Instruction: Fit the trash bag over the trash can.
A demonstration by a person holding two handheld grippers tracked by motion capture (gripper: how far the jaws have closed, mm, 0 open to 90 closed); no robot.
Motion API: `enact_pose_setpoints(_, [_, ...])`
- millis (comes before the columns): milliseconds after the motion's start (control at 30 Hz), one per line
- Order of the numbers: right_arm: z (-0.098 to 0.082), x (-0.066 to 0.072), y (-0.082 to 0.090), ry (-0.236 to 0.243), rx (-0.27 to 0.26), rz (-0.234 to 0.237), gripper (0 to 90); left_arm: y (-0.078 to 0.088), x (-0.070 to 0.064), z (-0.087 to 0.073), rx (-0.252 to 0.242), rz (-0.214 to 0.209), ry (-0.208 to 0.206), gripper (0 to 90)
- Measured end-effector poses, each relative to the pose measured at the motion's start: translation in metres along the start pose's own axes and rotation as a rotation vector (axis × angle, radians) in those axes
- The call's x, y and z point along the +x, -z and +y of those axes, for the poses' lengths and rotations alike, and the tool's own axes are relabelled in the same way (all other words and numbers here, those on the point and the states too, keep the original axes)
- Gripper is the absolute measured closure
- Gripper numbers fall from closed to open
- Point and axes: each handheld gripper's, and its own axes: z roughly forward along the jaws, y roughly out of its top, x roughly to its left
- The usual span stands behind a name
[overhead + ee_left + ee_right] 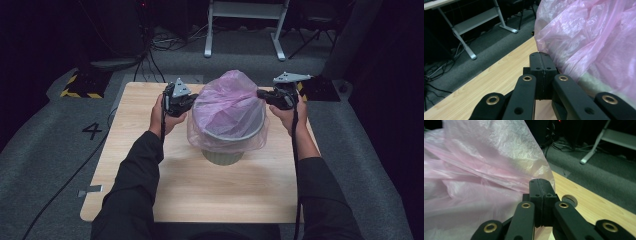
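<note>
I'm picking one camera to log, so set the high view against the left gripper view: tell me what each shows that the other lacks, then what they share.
High view alone: the grey bin under the bag, both forearms, the right gripper. Left gripper view alone: its jaws pressed shut beside the plastic, no film visibly between them. Shared: the pink bag, the wooden table, the left gripper.

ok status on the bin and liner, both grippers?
Left gripper jaws closed, beside the pink bag, grip on film unclear. Right gripper the same at the opposite side. Bag draped over grey bin, puffed up. Nothing in the way on the table.
</note>
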Motion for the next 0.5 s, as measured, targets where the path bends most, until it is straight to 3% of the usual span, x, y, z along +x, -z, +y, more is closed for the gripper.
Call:
enact_pose_setpoints(67, [-0.002,-0.004,-0.006,-0.014,0.015,-0.01,90.0,-0.004,-0.001,0.0,0.01,0.01,0.002,90.0])
enact_pose_setpoints(267, [-0.006,-0.007,-0.018,-0.023,0.045,-0.022,90.0,-0.013,-0.004,-0.001,0.016,-0.013,0.018,90.0])
enact_pose_setpoints(400, [-0.011,-0.01,-0.02,-0.043,0.044,-0.005,90.0,-0.01,-0.003,-0.003,0.01,0.027,0.02,90.0])
enact_pose_setpoints(433, [-0.012,-0.01,-0.019,-0.052,0.042,-0.001,90.0,-0.006,0.0,-0.003,-0.004,0.022,0.032,86.1])
enact_pose_setpoints(500, [-0.013,-0.01,-0.015,-0.06,0.03,0.003,90.0,0.0,0.003,-0.004,-0.007,0.008,0.041,65.6])
